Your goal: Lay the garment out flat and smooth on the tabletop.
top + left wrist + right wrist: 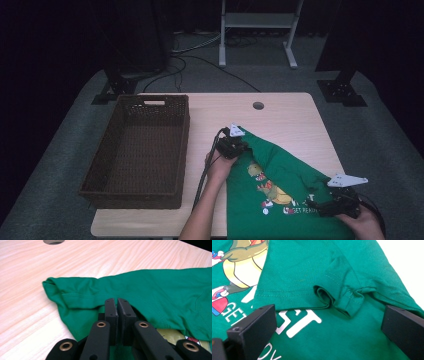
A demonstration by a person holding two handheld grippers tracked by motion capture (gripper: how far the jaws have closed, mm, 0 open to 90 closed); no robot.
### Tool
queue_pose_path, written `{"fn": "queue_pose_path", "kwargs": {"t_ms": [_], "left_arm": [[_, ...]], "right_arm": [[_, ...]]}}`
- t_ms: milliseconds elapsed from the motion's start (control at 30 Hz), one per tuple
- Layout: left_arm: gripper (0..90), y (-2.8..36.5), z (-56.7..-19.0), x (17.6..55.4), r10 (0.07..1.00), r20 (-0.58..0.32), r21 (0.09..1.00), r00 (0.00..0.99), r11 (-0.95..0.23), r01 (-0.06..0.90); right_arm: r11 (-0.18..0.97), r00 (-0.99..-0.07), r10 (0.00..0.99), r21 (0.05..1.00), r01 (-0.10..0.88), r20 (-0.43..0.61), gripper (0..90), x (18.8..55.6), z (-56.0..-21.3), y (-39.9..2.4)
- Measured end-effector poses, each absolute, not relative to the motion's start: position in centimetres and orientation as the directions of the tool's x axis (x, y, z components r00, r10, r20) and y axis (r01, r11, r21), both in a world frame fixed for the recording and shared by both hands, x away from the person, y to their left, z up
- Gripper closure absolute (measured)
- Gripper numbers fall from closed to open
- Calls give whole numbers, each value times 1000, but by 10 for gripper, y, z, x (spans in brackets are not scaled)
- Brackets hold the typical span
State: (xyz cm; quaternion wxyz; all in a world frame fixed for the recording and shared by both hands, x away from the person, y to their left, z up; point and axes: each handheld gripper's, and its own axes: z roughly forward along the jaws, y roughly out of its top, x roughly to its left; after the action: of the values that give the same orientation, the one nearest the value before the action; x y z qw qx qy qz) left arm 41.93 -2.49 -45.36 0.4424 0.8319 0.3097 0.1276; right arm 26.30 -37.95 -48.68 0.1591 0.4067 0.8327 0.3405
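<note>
Presently, the holdings at the table are as follows.

1. Green T-shirt (280, 195), one. It lies on the near right part of the table (285, 112), dinosaur print up, its lower edge running off the near table edge. One side is folded over the print.
2. Left gripper (234, 145), one. Its jaws are pressed together on a fold of the shirt's cloth at the far corner of the garment; in the left gripper view the green fabric (140, 290) runs into the closed jaws.
3. Right gripper (336, 204), one. Its jaws stand wide apart over the shirt's near right side, nothing between the pads; the right gripper view shows a rolled sleeve hem (344, 300) lying between the two jaws, untouched.
4. Wicker basket (95, 177), one, brown, on the left part of the table, beside the shirt but apart from it; nothing visible inside.
5. Table hole (258, 105), one, round, near the far edge.
6. Risks, as judged:
   - The left gripper's pinch looks thin; a lift could let the cloth slip free.
   - If the right gripper shuts on the bunched hem alone, the fold may come out crooked.
   - A one-sided pull could drag the overhanging shirt off the near edge.
</note>
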Motion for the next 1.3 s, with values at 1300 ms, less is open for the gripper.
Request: {"fn": "queue_pose_path", "kwargs": {"t_ms": [1300], "left_arm": [[873,26,-449,419,735,-56,828,675,-345,443]], "right_arm": [[438,-619,786,696,569,11,0,263,-487,-379]]}}
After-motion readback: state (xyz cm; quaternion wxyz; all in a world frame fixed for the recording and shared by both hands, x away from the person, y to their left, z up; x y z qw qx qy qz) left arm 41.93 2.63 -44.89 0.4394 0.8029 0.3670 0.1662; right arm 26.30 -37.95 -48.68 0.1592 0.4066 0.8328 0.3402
